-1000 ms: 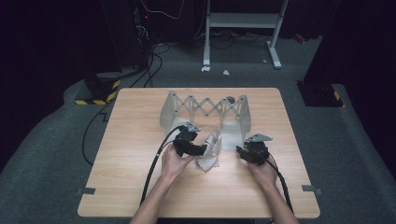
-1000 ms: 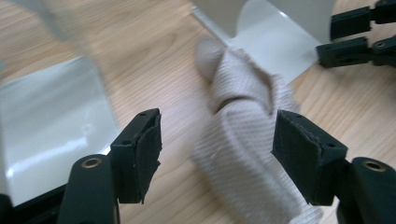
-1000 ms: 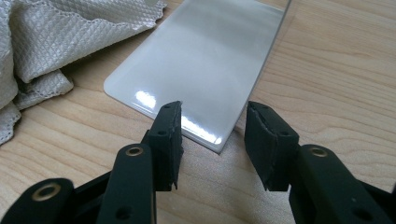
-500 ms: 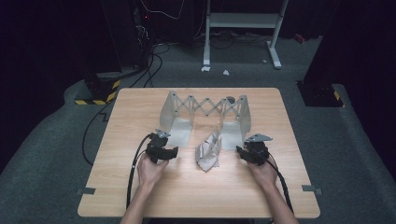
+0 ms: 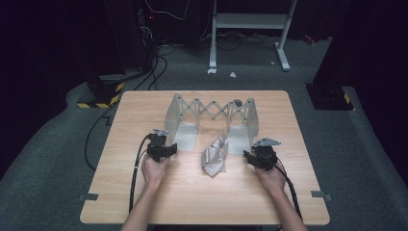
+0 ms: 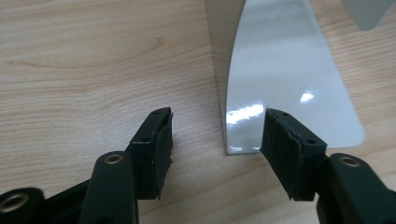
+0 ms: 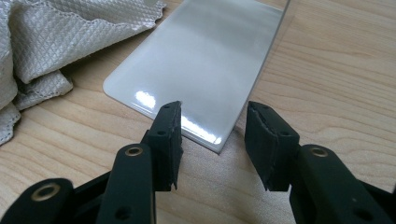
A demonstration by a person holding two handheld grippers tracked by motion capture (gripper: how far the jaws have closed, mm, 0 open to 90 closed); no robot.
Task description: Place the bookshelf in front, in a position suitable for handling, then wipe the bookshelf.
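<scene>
Both the left gripper (image 6: 217,135) and right gripper (image 7: 212,128) stand released, left jaws just narrowing, each straddling a foot edge of the folding rack (image 5: 211,108) beside the cloth (image 5: 215,155).

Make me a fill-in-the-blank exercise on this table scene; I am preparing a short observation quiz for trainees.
1. The crumpled cloth lies on the table between the two ____.
2. The two upright end plates of the grey rack are joined by a ____-pattern lattice.
3. The jaws of the left gripper, which have just been closing, stand ____ with nothing pressed between them.
4. The right gripper points at the corner of a glossy ____ plate.

Missing words: grippers; zigzag; open; grey
</scene>
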